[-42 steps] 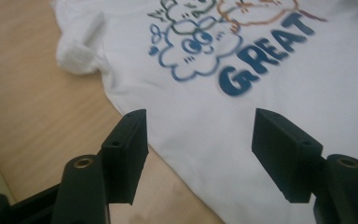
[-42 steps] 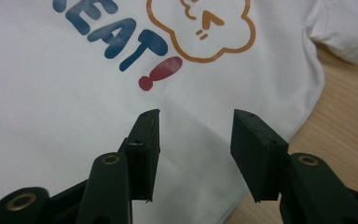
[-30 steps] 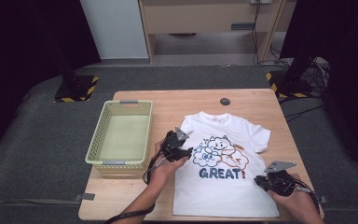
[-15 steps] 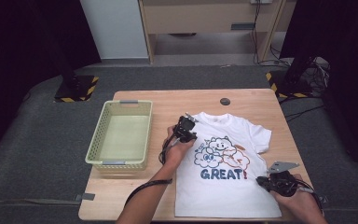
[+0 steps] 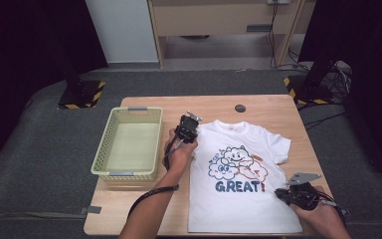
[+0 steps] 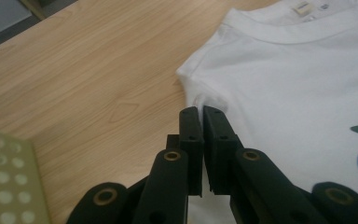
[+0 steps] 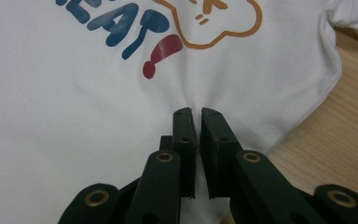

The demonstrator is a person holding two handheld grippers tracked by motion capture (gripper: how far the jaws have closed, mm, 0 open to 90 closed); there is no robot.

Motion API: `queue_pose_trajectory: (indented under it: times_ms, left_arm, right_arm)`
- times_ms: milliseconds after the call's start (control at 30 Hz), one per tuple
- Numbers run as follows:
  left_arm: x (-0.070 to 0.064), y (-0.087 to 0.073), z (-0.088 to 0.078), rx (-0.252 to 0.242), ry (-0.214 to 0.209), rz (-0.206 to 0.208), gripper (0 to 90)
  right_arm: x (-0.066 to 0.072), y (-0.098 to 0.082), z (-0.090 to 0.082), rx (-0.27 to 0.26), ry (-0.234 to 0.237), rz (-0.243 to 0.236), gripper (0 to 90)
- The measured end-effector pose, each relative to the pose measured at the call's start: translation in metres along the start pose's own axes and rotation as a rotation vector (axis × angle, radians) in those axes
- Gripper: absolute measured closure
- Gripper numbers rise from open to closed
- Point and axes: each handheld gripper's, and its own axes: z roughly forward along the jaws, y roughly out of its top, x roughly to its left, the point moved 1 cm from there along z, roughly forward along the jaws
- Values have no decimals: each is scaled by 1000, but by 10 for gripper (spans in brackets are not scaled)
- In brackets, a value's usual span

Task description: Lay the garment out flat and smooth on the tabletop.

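Note:
A white T-shirt (image 5: 238, 199) with a cartoon print and the word GREAT! lies flat on the wooden table (image 5: 273, 107). My left gripper (image 5: 192, 125) is at the shirt's left shoulder edge. Its jaws have just been closing and now stand shut, pinching puckered fabric (image 6: 200, 100) at the sleeve seam. My right gripper (image 5: 280, 192) rests on the shirt's lower right side, near the hem. It is shut on a pinch of cloth (image 7: 193, 100) just below the red exclamation mark (image 7: 161, 53).
A pale green perforated basket (image 5: 104, 160) stands left of the shirt, close to my left forearm; its corner (image 6: 4, 182) appears in the left gripper view. A small dark disc (image 5: 239, 108) lies near the table's far edge. Bare wood (image 6: 74, 84) lies between basket and shirt.
My left hand has moved away from me along the shirt's left edge, up to the shoulder, and its jaws have shut there. The right gripper has stayed in place.

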Motion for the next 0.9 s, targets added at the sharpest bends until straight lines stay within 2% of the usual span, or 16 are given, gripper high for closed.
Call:
queue_pose_trajectory:
  times_ms: [200, 300, 400, 467, 600, 700, 767, 900]
  left_arm:
    - [13, -5, -3, 42, 37, -31, 847]
    - [15, -4, -6, 18, 47, -65, 714]
    - [12, -1, -11, -8, 50, -46, 555]
    - [7, -1, -16, -22, 35, -26, 486]
    - [-3, -6, -27, -57, -22, -41, 406]
    - [-13, -12, -34, -65, -53, -28, 362]
    - [-20, -16, -39, -64, -64, -27, 298]
    - [-33, -27, -48, -65, -97, -27, 217]
  right_arm:
    - [1, 1, 0, 4, -6, -4, 829]
    - [0, 1, 0, 8, -14, -8, 788]
    - [-1, 2, 0, 14, -31, -9, 711]
    - [-2, 3, 0, 18, -38, -12, 651]
    - [-6, 4, -3, -7, -34, 17, 537]
    - [-10, 7, -4, -15, -33, 32, 427]
    - [-14, 10, -6, -22, -38, 41, 366]
    - [-22, 18, -7, -57, -45, 68, 233]
